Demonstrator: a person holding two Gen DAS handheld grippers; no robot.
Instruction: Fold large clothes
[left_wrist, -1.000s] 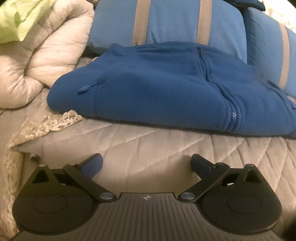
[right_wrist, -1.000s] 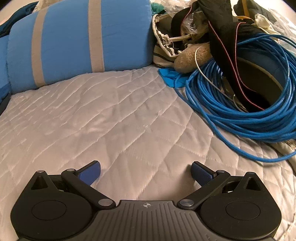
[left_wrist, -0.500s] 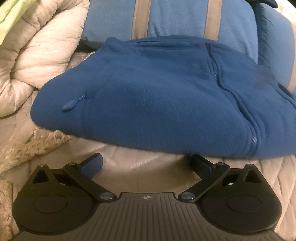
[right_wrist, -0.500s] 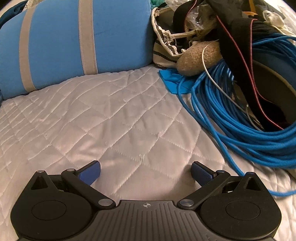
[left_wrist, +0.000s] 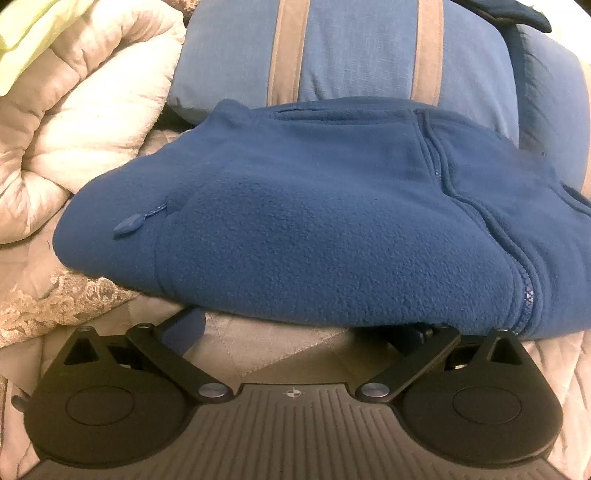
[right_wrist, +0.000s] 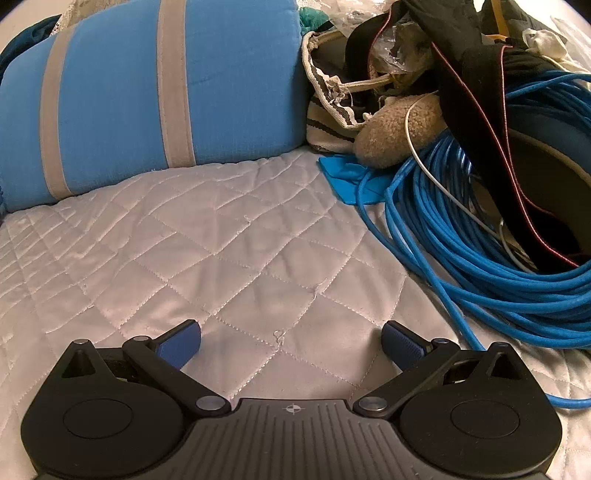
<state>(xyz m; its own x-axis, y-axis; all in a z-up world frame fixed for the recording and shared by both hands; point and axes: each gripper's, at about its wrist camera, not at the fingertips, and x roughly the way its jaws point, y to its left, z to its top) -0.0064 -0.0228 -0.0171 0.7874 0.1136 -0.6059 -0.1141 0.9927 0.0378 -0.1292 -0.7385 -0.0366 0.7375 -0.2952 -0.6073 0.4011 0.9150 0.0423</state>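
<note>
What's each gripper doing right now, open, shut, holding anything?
Left gripper: jaws open, tips under the near edge of the folded blue fleece jacket, not clamped.
Right gripper: jaws open, empty, over the white quilted bedspread.

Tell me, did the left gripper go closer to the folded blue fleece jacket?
Yes. The left gripper moved forward toward the folded blue fleece jacket; the quilted bedspread strip between them has nearly vanished, and its fingertips now tuck under the hem.
</note>
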